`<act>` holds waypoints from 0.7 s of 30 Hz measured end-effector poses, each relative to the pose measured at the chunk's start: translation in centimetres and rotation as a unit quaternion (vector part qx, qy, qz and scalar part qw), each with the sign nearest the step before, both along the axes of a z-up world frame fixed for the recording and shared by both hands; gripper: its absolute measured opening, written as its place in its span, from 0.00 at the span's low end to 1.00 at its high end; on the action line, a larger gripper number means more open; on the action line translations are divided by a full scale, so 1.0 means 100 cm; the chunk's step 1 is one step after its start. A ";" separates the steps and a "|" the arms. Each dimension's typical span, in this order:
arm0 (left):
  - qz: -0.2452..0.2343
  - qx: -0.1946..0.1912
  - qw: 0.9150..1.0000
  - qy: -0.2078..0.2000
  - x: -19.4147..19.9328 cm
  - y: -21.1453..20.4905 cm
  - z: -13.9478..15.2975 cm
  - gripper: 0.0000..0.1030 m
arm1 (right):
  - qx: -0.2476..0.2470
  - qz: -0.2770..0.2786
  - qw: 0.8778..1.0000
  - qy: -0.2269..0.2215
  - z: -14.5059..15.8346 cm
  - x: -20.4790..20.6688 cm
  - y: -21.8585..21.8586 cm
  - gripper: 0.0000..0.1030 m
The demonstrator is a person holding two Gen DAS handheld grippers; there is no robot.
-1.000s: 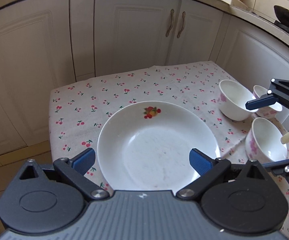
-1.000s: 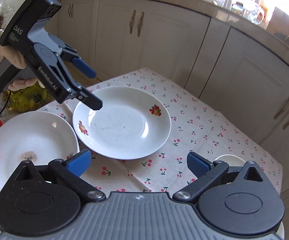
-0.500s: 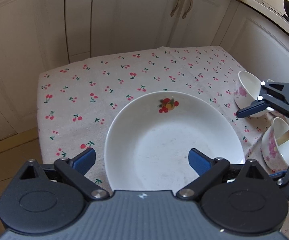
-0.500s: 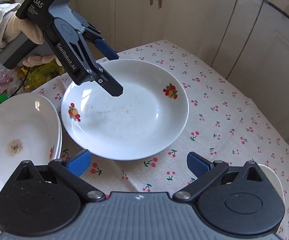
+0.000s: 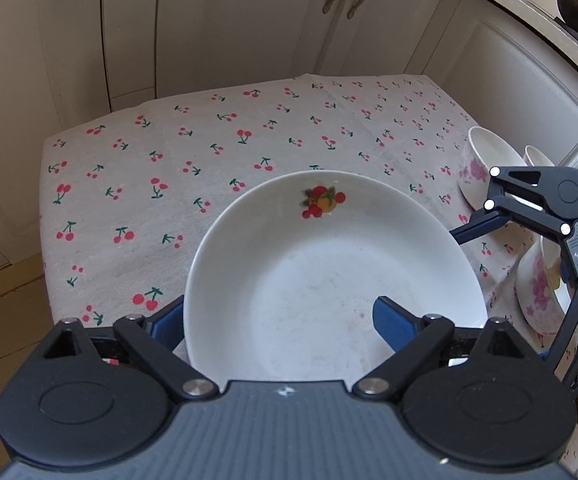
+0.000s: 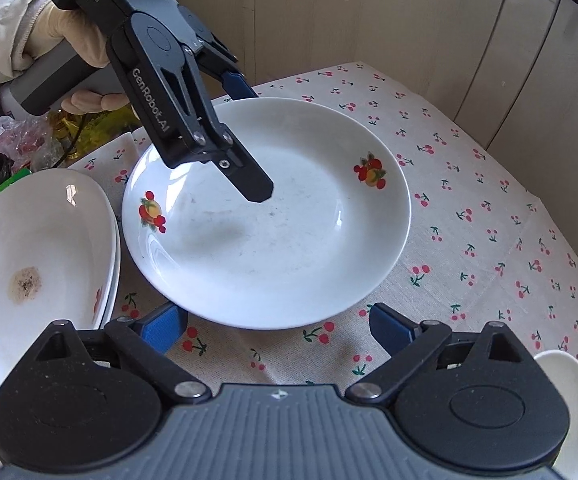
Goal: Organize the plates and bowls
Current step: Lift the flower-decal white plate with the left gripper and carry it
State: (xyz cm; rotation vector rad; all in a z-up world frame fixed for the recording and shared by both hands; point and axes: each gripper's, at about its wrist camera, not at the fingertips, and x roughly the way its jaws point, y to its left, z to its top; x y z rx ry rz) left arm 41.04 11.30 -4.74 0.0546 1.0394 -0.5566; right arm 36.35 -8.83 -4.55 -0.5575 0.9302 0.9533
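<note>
The plate point(image 6: 273, 220), white with fruit decals on its rim, lies flat in the middle of the surface point(image 6: 469, 240), which is covered with a cherry-print cloth. To its left in the right wrist view sits a stack of plates point(image 6: 41, 256), the top one stained brown, its edge just beside the lone plate's rim. The left hand-held gripper point(image 6: 249, 136), held in a gloved hand point(image 6: 77, 40), straddles the plate's left rim: one finger hangs over the inside, the other sits outside the edge, and the jaws are closing without yet pinching it. The step in hand looks like grasping this plate to add it to the stack. The next move calls for a firm pinch on the thin rim, then a level lift so the plate does not slip. The right hand-held gripper point(image 6: 277, 328) hovers near the plate's near edge, jaws spread and closing, nothing between them. Further right stand flowered bowls point(image 5: 485, 168). Cream cabinet doors point(image 5: 225, 20) surround the surface, and bags clutter the far left.
</note>
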 end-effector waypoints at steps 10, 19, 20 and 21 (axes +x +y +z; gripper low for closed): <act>-0.013 -0.005 1.000 0.005 0.005 -0.003 0.000 0.91 | 0.003 0.017 1.000 -0.004 -0.004 0.000 0.005 0.97; -0.018 -0.002 1.000 0.003 0.008 -0.005 -0.001 0.91 | 0.005 0.019 1.000 -0.008 -0.006 0.004 0.006 0.97; -0.018 -0.002 1.000 0.003 0.008 -0.006 -0.001 0.91 | 0.004 0.019 1.000 -0.009 -0.006 0.004 0.006 0.97; -0.018 -0.002 1.000 0.003 0.009 -0.006 -0.001 0.91 | 0.005 0.018 1.000 -0.010 -0.005 0.003 0.005 0.97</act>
